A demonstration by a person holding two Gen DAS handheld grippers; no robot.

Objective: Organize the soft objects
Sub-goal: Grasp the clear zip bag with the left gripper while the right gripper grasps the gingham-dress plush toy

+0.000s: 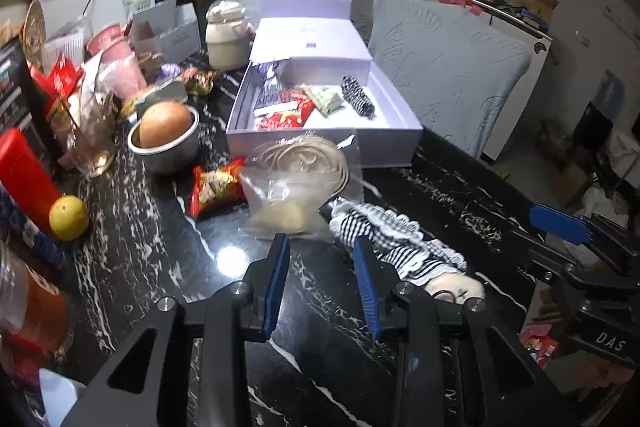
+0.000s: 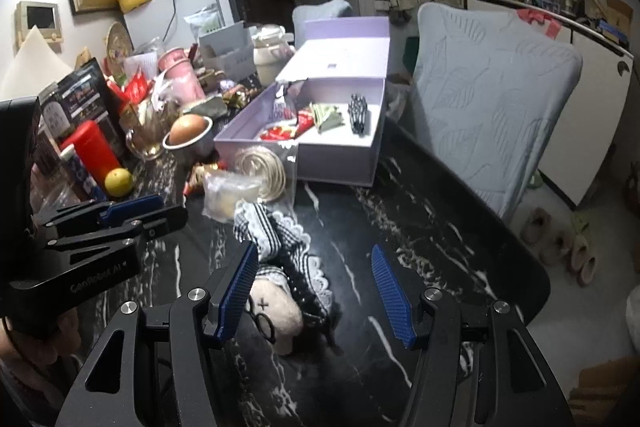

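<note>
Soft doll (image 2: 280,279) in checked dress lying flat on the dark worktop (image 2: 420,227) just in front of the open lilac box (image 2: 340,159), presumably awaiting stowing there; right gripper (image 2: 316,291) jaws wide and empty over it, left gripper (image 1: 322,279) jaws narrow, holding nothing.

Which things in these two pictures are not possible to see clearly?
- Doll: left view, head behind left gripper.
- Clear bag contents: both views, blurred.
- Printing on snack packets in the purple box: too small.
- Right gripper: left view, mostly cut off.
</note>
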